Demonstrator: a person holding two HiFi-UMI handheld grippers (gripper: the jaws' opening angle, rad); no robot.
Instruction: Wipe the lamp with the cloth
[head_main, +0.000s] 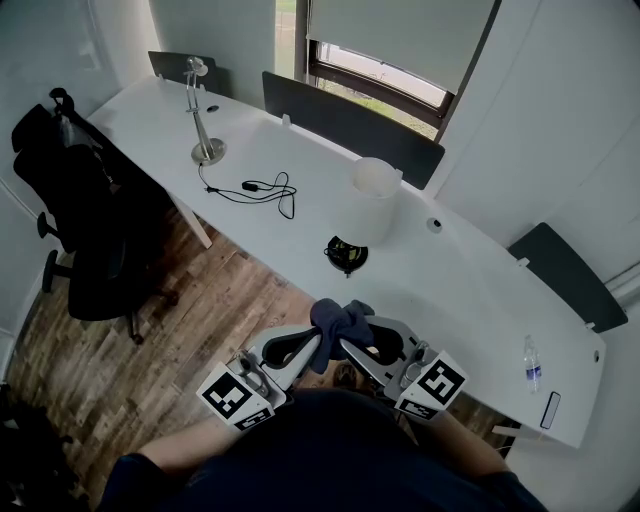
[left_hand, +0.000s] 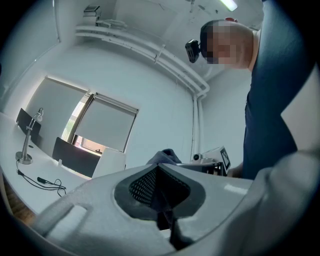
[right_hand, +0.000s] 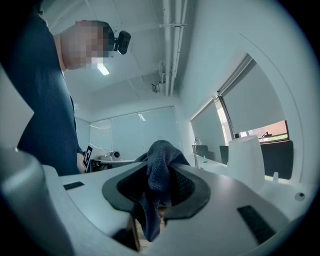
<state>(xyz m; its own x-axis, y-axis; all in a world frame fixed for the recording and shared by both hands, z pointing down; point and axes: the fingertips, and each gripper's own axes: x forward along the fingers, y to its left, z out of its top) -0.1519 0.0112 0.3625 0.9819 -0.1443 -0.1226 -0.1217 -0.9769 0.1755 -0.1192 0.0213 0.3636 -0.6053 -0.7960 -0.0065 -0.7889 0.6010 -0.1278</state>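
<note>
A dark blue cloth (head_main: 338, 322) is bunched between my two grippers, close to the person's body and above the desk's near edge. My right gripper (head_main: 352, 346) is shut on the cloth (right_hand: 159, 160), which hangs down through its jaws. My left gripper (head_main: 312, 346) meets it tip to tip. Its jaws are closed with a dark strip of cloth (left_hand: 164, 156) in them. A white cylindrical lamp shade (head_main: 375, 200) stands at the middle of the white desk (head_main: 480, 290), well beyond both grippers. A slim silver desk lamp (head_main: 203, 118) stands at the far left.
A black cable (head_main: 262, 188) lies between the two lamps, and a small black object (head_main: 347, 254) sits in front of the white shade. A water bottle (head_main: 532, 365) stands at the desk's right end. A black office chair (head_main: 80, 220) is on the wooden floor at left.
</note>
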